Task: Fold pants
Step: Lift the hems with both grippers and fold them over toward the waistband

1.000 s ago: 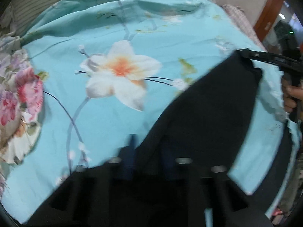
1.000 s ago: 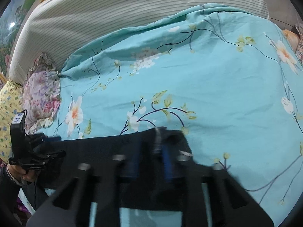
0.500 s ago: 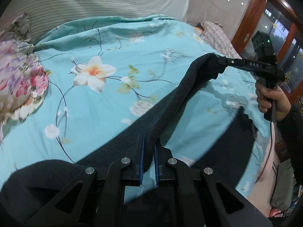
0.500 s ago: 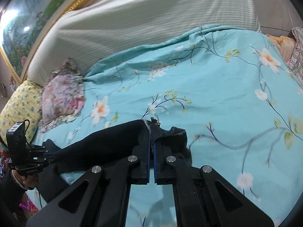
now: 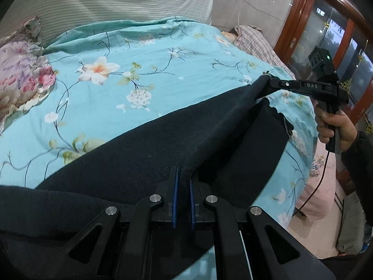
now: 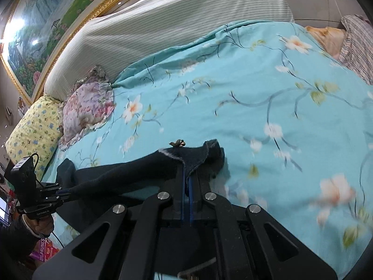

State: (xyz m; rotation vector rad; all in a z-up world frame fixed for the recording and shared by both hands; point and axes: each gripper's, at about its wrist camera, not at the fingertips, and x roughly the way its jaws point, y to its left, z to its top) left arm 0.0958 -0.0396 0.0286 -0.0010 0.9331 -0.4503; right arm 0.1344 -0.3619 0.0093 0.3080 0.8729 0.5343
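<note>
My left jaws (image 5: pixel 182 196) are pinched nearly closed on a fold of the dark pants (image 5: pixel 163 154); my right jaws (image 6: pixel 186 186) are clamped tight on a frayed corner of the same cloth, a small metal fitting (image 6: pixel 177 142) showing just at 12 o'clock of them. From the left view the edge runs taut toward 2 o'clock to the right gripper, with a second layer hanging beneath it; the rest of the pants drapes low toward 9 o'clock across the floral blue bed cover (image 5: pixel 144 53). Pillows (image 6: pixel 86 112) lie out at 10 o'clock in the right view. I judge the fold barely begun; one edge is lifted, nothing is laid flat or doubled over yet.
</note>
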